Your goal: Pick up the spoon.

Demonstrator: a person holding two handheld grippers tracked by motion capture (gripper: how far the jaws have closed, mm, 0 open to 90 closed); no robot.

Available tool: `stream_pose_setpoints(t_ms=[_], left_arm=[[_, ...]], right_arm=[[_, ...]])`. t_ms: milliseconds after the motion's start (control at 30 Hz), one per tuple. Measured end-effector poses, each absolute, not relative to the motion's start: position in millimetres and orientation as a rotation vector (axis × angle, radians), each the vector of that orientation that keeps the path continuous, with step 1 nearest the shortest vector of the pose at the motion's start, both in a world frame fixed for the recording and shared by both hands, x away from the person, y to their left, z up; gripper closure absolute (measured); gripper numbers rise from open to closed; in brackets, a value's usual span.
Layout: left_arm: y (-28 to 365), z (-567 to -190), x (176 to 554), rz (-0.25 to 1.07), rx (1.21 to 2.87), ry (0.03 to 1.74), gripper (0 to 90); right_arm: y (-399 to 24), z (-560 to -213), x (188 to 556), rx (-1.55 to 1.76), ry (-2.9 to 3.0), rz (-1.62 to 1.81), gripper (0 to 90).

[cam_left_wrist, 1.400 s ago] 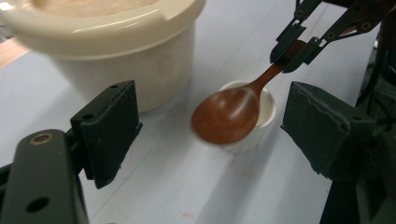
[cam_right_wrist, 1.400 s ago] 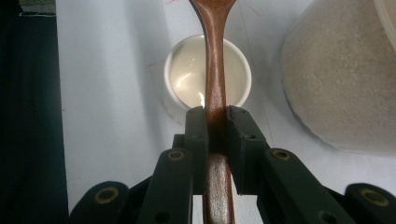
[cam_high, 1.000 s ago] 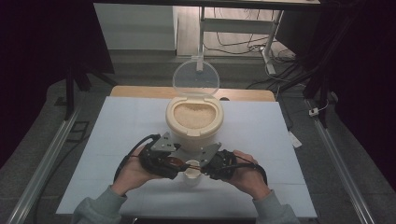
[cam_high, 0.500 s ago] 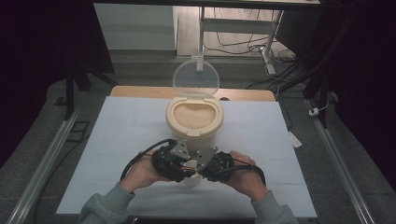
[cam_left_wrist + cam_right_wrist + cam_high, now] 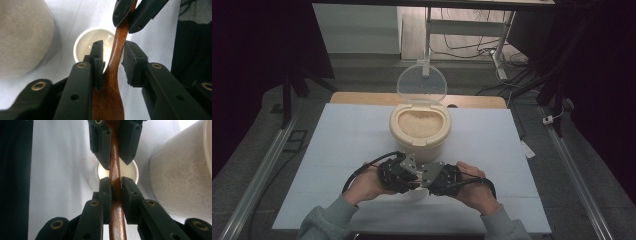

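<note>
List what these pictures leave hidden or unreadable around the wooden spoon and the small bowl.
- Wooden spoon: both ends are cut off in both gripper views; in the high view the left gripper and right gripper cover it.
- Small white bowl: the spoon and jaws cross its inside, so its contents cannot be told.
- Rice container: fill depth unreadable in the high view.

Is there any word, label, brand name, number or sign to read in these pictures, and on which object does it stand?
None can be read.
Beige round rice container with clear open lid: no print shows.
Small white round bowl: plain.
Brown wooden spoon: no marking.
Light blue table mat: faint reddish marks in the right gripper view, too faint to read.
</note>
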State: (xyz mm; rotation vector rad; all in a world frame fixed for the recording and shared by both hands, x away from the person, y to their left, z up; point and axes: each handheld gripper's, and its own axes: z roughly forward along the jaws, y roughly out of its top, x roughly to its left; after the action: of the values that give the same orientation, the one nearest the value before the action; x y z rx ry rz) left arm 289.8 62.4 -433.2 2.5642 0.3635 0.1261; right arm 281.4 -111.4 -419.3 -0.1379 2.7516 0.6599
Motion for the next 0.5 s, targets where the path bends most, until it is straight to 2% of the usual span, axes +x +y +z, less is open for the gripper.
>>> stream_pose_setpoints(t_ms=[200,400,500], left_arm=[[61.3,-436.4,289.0,0.061,2.597,0.278,79.0],[60.3,-437.5,288.2,0.071,2.617,0.245,80.0],[59.4,-438.9,286.1,0.092,2.579,0.284,80.2]], right_arm=[[-109.7,-423.7,277.9,-0.201,2.754,0.638,77.8],[-108.6,-426.4,276.2,-0.250,2.752,0.622,77.8],[-111.5,-424.6,278.4,-0.199,2.746,0.640,75.6]])
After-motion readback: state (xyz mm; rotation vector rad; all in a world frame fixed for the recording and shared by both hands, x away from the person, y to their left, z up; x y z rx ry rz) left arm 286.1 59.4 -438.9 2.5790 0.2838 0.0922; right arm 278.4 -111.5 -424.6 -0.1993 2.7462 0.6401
